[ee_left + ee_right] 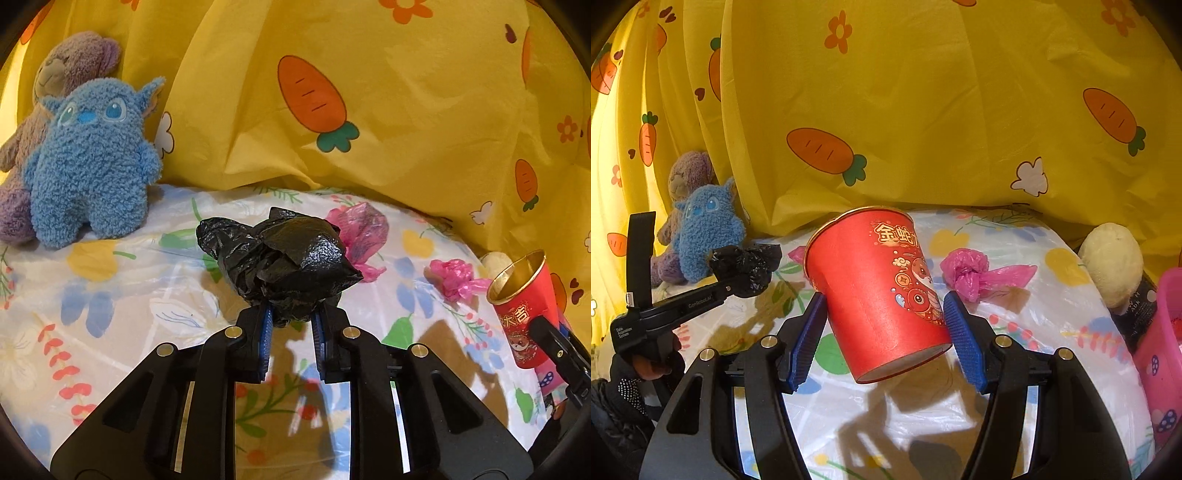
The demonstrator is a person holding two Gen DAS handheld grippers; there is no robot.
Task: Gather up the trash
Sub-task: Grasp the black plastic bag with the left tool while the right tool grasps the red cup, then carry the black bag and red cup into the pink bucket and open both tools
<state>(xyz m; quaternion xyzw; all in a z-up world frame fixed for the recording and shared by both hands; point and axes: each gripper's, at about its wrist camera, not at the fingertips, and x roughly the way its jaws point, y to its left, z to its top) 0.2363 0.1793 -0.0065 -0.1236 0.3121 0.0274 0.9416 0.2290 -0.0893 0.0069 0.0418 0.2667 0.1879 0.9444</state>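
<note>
Here, one black bag [284, 258], one red cup [882, 291], two pink wads [452, 278]

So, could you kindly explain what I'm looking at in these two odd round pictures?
A person holds a two-finger gripper in each hand, each carrying a fisheye camera looking along its fingers. In the left view, the left gripper pinches a crumpled black bag. In the right view, the right gripper holds a tilted red paper cup. Pink plastic scraps lie on the floral sheet, plush toys sit at the back, and a pink bin stands at right.
</note>
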